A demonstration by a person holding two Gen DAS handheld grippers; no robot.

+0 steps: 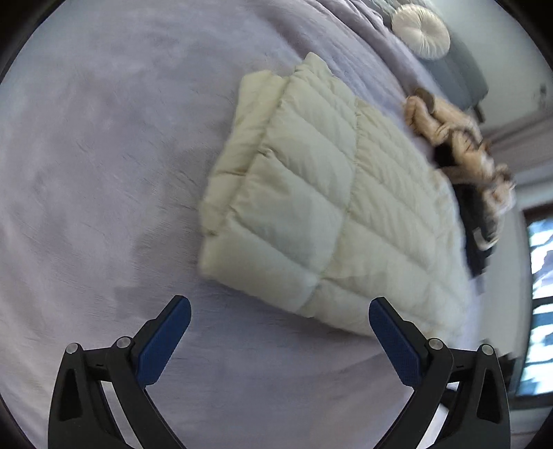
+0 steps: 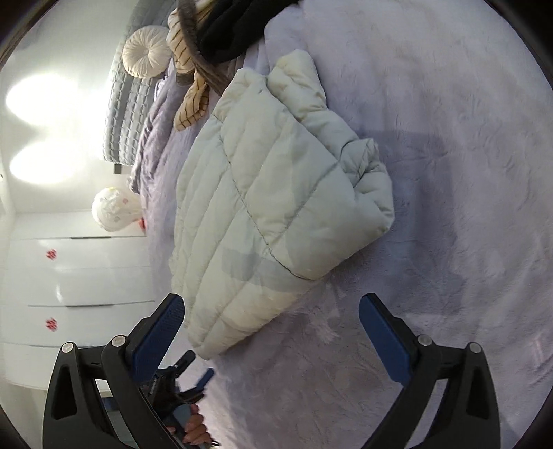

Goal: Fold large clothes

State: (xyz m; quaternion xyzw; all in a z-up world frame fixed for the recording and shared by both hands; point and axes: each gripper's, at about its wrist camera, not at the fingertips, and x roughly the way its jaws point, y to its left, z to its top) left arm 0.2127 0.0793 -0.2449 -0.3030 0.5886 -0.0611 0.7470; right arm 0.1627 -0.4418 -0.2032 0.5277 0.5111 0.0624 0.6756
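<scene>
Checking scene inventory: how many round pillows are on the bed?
1. The round white pillow sits at the head of the bed, against the grey quilted headboard, beyond the folded cream puffer jacket. More could be hidden under the clothes pile.

A cream-white quilted puffer jacket (image 1: 311, 207) (image 2: 273, 207), folded into a thick rectangular bundle with a sleeve tucked along one edge, lies flat, filling the centre and right of the left view and the centre of the right view.
</scene>
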